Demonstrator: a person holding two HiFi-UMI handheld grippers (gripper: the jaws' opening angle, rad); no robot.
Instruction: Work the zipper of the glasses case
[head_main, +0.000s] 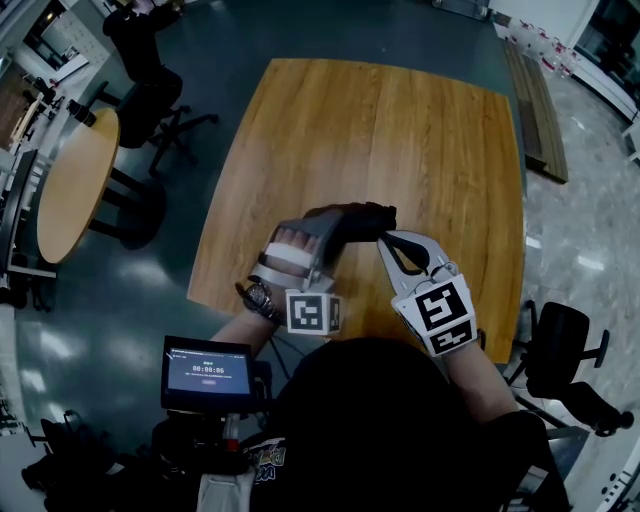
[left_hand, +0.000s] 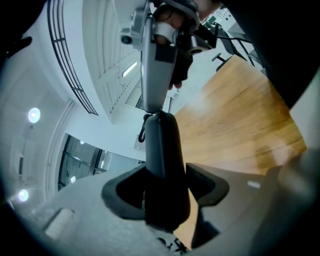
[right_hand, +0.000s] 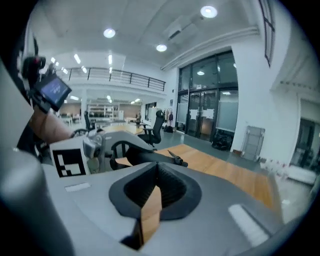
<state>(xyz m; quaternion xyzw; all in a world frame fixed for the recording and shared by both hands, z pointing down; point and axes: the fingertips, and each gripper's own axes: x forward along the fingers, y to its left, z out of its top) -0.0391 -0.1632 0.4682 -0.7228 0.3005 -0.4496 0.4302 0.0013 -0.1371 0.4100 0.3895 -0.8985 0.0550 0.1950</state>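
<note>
Left gripper view: the left tool (left_hand: 167, 195) is clenched on one end of the black glasses case (left_hand: 162, 150), held in the air above the near half of the wooden surface (head_main: 400, 130). The right tool (right_hand: 156, 170) is clenched shut, its tip touching the case's other end. Whether it pinches anything there, I cannot tell.

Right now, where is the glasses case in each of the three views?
Head view: glasses case at centre, above the wooden table.
Left gripper view: case at centre, clamped between the jaws.
Right gripper view: case just left of centre, beyond the shut jaws.
Shared landmark: the wooden table.
</note>
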